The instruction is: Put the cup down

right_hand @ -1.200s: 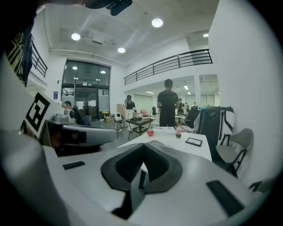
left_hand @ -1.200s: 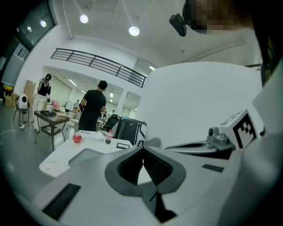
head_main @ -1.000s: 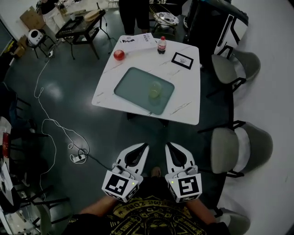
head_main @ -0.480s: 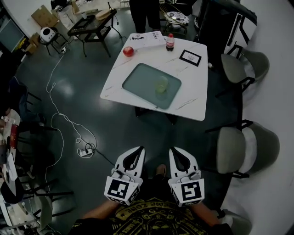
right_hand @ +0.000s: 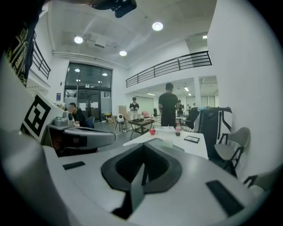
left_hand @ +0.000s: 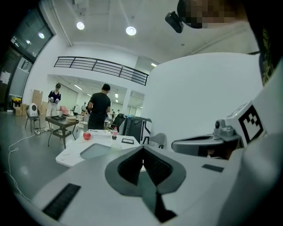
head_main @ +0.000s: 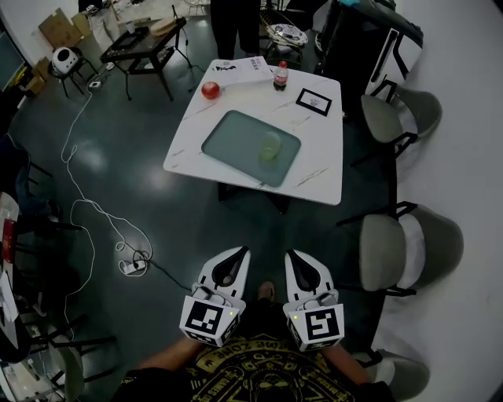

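A pale translucent cup [head_main: 269, 148] stands on the grey-green tray [head_main: 224, 137] on the white marble table [head_main: 321, 174]; the same cup [left_hand: 116, 144] shows small in the left gripper view. My left gripper [head_main: 242, 251] and right gripper [head_main: 291, 253] hover side by side over the dark floor, well short of the table's near edge. Both have their jaws together and hold nothing. In the right gripper view the right gripper [right_hand: 142, 164] is shut, with the table and cup [right_hand: 167, 143] beyond it.
On the table are a red apple [head_main: 210, 90], a cola bottle [head_main: 280, 75], papers [head_main: 240, 68] and a black-framed card [head_main: 313, 101]. Two grey chairs [head_main: 409, 246] stand at the right. A cable [head_main: 94, 228] trails over the floor at the left. A person [head_main: 232, 23] stands beyond the table.
The head view has shifted a little, so the table sits slightly elsewhere in frame. Both grippers keep their shut pose side by side near the body.
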`<state>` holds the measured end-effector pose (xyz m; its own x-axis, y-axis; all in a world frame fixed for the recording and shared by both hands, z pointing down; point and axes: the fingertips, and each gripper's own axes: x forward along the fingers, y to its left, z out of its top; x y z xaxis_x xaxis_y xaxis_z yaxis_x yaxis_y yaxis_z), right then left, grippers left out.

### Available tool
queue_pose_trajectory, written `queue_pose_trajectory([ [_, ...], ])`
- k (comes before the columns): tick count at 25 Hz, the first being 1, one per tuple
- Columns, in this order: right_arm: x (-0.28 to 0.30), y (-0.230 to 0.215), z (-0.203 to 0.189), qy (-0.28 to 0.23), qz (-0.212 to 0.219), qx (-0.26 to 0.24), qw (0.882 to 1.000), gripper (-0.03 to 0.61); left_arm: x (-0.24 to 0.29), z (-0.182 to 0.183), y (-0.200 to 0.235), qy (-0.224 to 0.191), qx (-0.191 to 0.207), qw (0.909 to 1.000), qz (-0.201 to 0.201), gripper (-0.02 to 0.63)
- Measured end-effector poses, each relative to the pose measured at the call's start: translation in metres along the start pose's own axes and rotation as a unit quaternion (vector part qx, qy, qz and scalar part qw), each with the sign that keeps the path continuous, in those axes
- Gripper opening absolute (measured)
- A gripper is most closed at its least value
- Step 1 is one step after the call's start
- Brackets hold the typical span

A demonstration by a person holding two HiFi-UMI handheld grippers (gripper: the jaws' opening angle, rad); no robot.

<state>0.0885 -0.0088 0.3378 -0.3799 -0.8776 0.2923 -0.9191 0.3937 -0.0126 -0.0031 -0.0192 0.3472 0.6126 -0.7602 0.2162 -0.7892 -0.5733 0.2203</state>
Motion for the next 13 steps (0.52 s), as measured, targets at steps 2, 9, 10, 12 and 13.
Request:
queue_pose_trajectory([
  [2, 0.003, 0.003, 0.002, 0.003, -0.008, -0.001, 1.000, 0.005, -0.001, 0.003, 0.006, -0.002, -0.002, 1.0000, -0.003, 0.011],
  [9, 0.016, 0.017, 0.008, 0.002, -0.012, -0.008, 1.000, 0.005, -0.006, 0.007, 0.025, -0.006, -0.004, 0.9999, -0.010, 0.011],
  [10, 0.018, 0.018, 0.008, 0.003, -0.013, -0.007, 1.000, 0.005, -0.006, 0.007, 0.028, -0.006, -0.005, 0.9999, -0.010, 0.011],
  [12, 0.022, 0.019, 0.008, 0.009, -0.019, -0.003, 1.000, 0.005, -0.006, 0.007, 0.032, -0.007, -0.006, 0.9999, -0.010, 0.011],
  [13, 0.024, 0.020, 0.008, 0.012, -0.021, -0.001, 1.000, 0.005, -0.006, 0.007, 0.034, -0.008, -0.006, 0.9999, -0.010, 0.011],
])
